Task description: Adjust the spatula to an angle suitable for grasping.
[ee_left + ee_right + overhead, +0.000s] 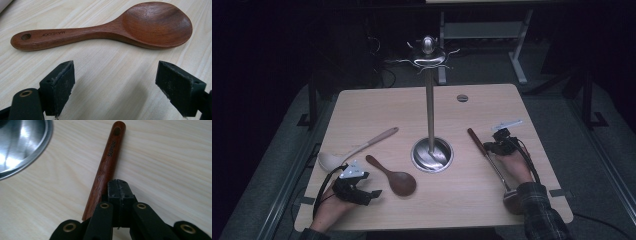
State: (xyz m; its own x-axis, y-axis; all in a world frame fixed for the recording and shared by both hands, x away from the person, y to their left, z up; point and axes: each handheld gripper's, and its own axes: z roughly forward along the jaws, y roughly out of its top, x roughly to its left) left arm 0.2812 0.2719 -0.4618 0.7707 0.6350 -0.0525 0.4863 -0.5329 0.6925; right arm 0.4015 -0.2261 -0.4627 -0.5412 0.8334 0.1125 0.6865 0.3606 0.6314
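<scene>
A dark wooden spoon (394, 177) lies on the table left of centre, bowl toward me. My left gripper (374, 194) rests just beside it. In the left gripper view its jaws (115, 75) stand open on bare table, with the spoon (155, 23) lying crosswise just beyond them. A ladle (498, 172) with a dark wooden handle and a metal shaft lies at the right. My right gripper (490, 146) is over its handle. In the right gripper view the jaws (119, 185) are shut with nothing between them, and the handle (107, 162) runs along their left side.
A tall metal utensil stand (430, 100) with hooks on top rises from a round base (432, 155) at the table's centre; the base's rim (22, 142) lies near the ladle handle. A pale spoon (354, 150) lies at the left. A small round cap (462, 98) sits at the back.
</scene>
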